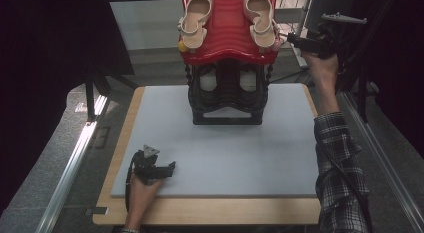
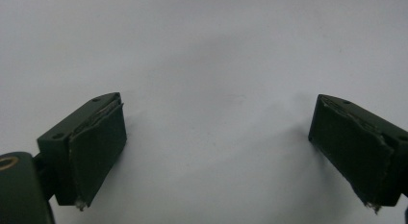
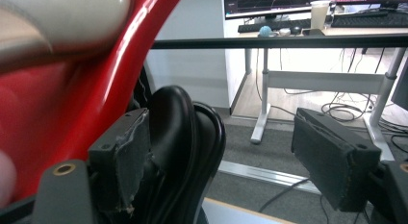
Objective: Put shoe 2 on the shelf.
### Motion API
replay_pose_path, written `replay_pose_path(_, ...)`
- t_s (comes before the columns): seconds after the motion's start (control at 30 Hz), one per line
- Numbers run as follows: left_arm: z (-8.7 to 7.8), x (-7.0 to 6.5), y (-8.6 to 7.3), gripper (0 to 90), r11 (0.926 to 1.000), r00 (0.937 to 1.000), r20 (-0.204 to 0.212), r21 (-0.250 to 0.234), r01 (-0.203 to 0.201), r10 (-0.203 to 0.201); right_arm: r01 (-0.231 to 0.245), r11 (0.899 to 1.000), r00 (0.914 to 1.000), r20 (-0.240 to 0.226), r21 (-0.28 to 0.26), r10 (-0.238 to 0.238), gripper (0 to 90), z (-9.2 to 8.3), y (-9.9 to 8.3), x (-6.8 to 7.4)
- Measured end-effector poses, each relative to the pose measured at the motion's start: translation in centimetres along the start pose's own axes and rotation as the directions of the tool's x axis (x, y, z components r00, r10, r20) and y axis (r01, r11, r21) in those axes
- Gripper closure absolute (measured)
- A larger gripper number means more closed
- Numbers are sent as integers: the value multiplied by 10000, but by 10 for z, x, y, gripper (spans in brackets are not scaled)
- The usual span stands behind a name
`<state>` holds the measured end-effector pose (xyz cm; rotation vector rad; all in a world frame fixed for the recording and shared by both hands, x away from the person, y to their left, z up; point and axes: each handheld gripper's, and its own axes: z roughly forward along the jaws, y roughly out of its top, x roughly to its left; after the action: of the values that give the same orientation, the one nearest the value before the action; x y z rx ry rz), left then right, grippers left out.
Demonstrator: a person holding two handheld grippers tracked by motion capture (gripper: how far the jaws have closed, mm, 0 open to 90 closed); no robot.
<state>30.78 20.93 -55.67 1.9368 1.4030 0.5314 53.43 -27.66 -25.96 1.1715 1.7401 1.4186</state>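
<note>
A shoe rack stands at the far middle of the grey mat (image 1: 225, 153): a red top shelf (image 1: 227, 38) over a black frame (image 1: 227, 100). Two beige shoes lie on the red shelf, one left (image 1: 195, 20), one right (image 1: 261, 18). More shoes sit inside the black frame. My right gripper (image 1: 290, 39) hangs open just right of the right shoe's heel. In the right gripper view (image 3: 226, 161) its jaws stand wide with nothing between them, the red shelf (image 3: 72, 104) and black frame (image 3: 187, 132) beside one pad. My left gripper (image 1: 172, 168) rests open on the mat (image 2: 216, 51).
A small yellow ball (image 1: 182, 45) sits at the red shelf's left corner. The mat lies on a wooden table (image 1: 210, 213) with a metal rail (image 1: 75, 158) to its left. Behind the rack stands a desk (image 3: 308, 31) with cables on the floor.
</note>
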Motion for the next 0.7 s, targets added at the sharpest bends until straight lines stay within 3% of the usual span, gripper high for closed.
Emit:
replay_pose_path(0.23, 0, 0, 0, 59, 10000, 10000, -2, 29, 38, -38, 68, 9994, 9999, -138, 336, -63, 194, -5, -22, -1)
replay_pose_path(0.7, 0, 0, 0, 58, 10000, 10000, -2, 26, 42, -42, 649, 9910, 9965, -598, 1170, -582, 131, -21, -77, 3)
